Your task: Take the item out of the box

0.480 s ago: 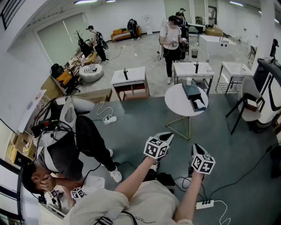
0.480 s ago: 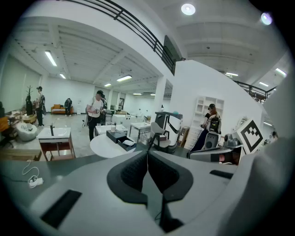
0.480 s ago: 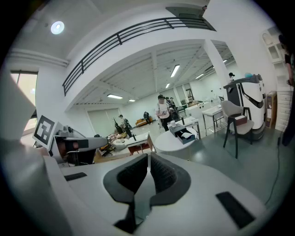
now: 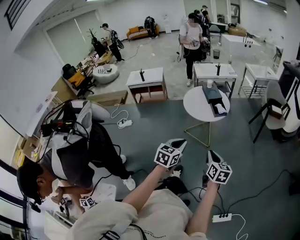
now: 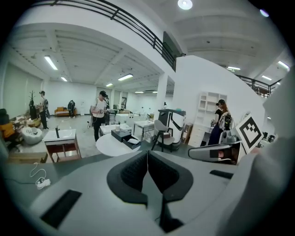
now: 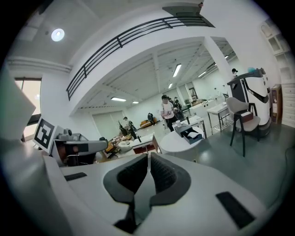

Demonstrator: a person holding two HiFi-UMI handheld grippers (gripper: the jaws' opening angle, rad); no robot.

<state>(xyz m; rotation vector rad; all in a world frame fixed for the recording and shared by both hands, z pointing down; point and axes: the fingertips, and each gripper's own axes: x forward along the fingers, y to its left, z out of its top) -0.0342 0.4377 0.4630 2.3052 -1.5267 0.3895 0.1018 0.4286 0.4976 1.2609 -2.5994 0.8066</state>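
Floor (image 4: 154, 131) separates the dark rectangular open box (image 4: 212, 96), end-on atop the round white table (image 4: 194, 110), from two closed, empty grippers, right gripper (image 4: 209, 154) nearer than left gripper (image 4: 180, 142).

Light: bright, even, from ceiling strip lights (image 5: 50, 62) and a round lamp (image 5: 185, 4).
Glare: I see pale sheen on the floor (image 6: 216, 152).
Edges: heavy fisheye bend, black corners in both gripper views.
Sharpness: head view looks crisp to me.
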